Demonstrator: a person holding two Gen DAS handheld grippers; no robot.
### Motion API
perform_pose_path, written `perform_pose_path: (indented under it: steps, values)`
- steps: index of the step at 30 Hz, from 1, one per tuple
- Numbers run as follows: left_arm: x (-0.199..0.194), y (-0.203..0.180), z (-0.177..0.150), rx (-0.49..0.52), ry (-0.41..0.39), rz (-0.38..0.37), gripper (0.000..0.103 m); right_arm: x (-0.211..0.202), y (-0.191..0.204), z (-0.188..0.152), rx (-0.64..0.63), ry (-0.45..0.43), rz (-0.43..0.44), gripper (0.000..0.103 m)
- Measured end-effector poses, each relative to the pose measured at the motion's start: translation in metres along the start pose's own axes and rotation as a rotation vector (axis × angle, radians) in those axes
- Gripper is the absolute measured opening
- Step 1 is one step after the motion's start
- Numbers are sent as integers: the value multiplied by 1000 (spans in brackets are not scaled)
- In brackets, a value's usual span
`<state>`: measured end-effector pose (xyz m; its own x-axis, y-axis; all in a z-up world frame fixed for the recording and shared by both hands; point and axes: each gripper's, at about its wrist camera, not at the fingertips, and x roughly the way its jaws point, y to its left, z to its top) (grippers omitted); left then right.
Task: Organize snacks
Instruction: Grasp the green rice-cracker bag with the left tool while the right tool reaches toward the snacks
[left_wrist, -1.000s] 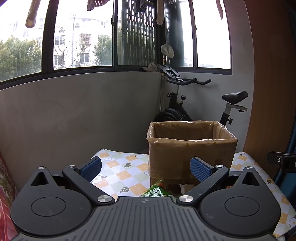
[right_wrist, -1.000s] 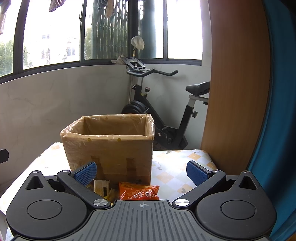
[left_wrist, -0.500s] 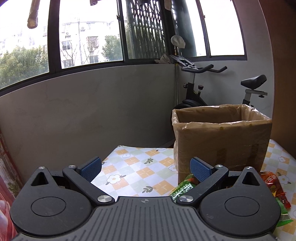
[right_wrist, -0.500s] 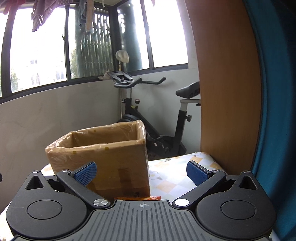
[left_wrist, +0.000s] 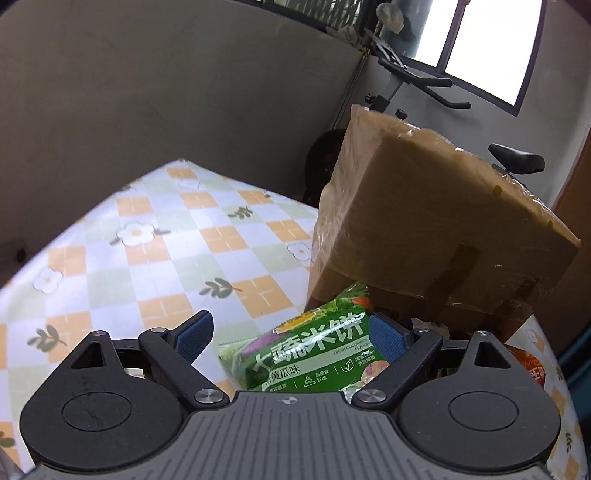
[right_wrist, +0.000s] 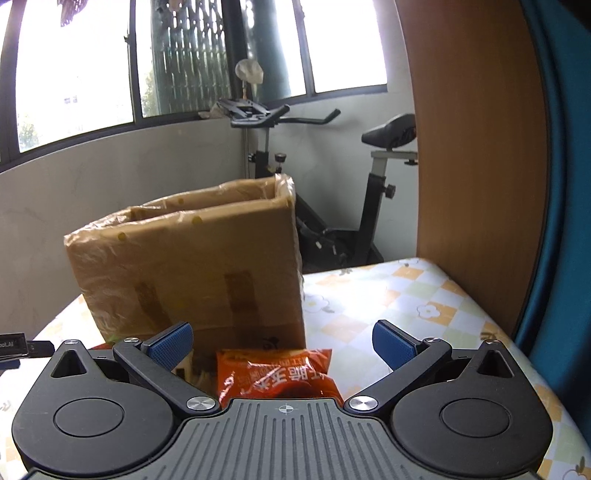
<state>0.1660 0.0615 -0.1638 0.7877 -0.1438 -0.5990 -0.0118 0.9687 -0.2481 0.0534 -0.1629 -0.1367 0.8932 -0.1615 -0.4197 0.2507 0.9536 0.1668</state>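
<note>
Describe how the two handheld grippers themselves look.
The left gripper and right gripper look identical: blue textured pads on black linkage arms with silver pivot screws, two round black housings, and a grey ribbed centre plate bearing a small crosshair mark.

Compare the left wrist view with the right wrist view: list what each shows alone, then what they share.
Only the left wrist view shows the green rice cracker packet lying between the open left gripper fingers.

Only the right wrist view shows the open right gripper, the wooden panel and the blue curtain.

Both show the cardboard box, the orange snack packet, the exercise bike and the checked tablecloth.
</note>
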Motion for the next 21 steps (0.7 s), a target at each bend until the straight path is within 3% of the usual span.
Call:
perform_pose_path:
  steps: [5,9,21]
  values:
    - [22,3,-17,-43,46,-63,94,18,-8,-11,5,38,-2,103]
    - [30,-2,-32,-17,62,-57,99,28,-12,-19,12,70,-7,103]
    - [51,12,-45,-150,128,-167,103,47,-26,-31,62,143,-24,103]
